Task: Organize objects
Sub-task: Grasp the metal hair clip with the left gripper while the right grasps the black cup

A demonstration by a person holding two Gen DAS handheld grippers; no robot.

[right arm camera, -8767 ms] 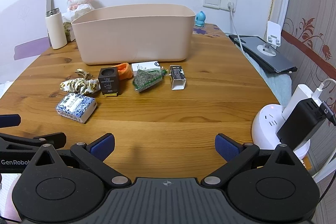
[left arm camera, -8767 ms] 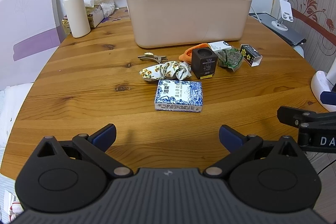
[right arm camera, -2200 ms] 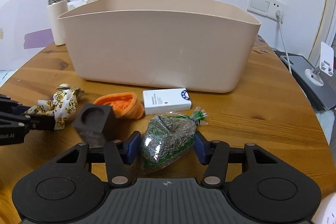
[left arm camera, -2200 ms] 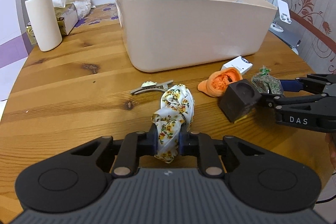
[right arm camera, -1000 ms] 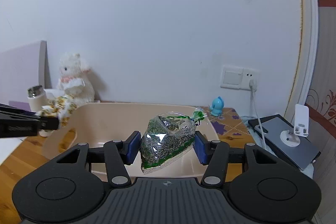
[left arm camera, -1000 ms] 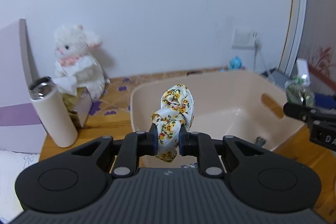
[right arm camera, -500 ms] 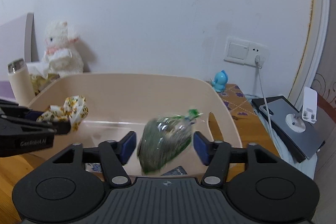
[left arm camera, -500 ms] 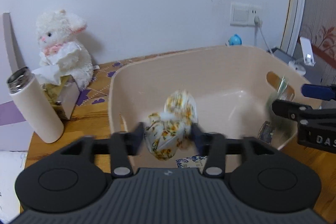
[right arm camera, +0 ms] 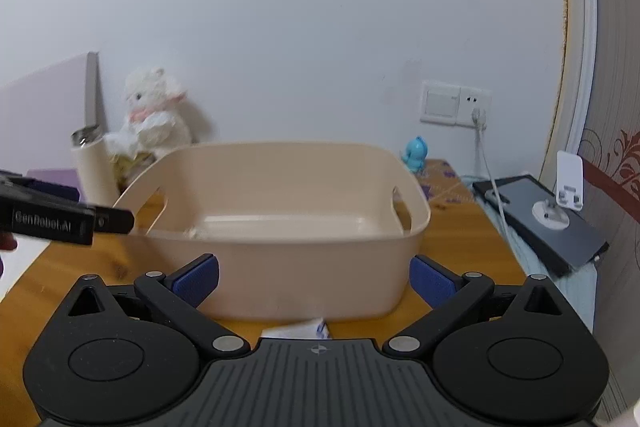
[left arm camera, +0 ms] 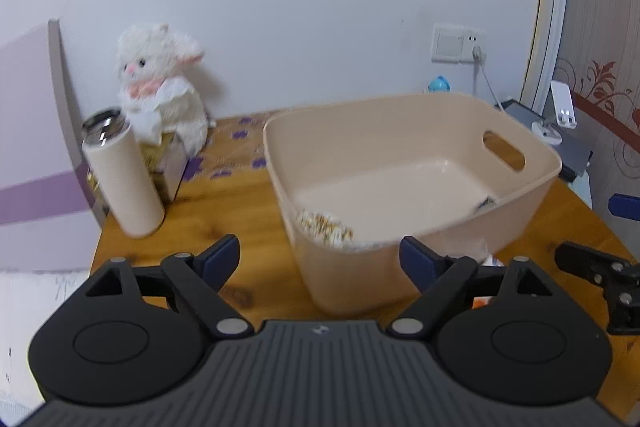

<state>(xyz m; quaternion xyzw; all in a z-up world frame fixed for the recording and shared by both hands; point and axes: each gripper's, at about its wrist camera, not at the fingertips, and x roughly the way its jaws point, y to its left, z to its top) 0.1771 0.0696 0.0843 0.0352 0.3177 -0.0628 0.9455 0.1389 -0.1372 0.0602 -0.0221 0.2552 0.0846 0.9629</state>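
Note:
The beige bin (left arm camera: 532, 183) stands on the wooden table (left arm camera: 224, 199). The floral cloth (left arm camera: 326, 227) lies inside it against the near wall, and a dark item (left arm camera: 486, 205) lies at its right end. My left gripper (left arm camera: 320, 259) is open and empty, in front of the bin's near left corner. My right gripper (right arm camera: 314, 277) is open and empty, low in front of the bin (right arm camera: 280, 267). A white box (right arm camera: 298, 329) lies on the table just under it. The bag of dried herbs is hidden below the bin's rim.
A cream flask (left arm camera: 122, 175) and a white plush lamb (left arm camera: 160, 87) on a tissue box stand left of the bin. A blue figurine (right arm camera: 416, 149), a wall socket with a cable (right arm camera: 476, 115) and a tablet with a phone stand (right arm camera: 560, 211) are to the right.
Both grippers opened and dropped their loads into the bin: the floral cloth from the left, the herb bag from the right. Both then pulled back from over the bin.

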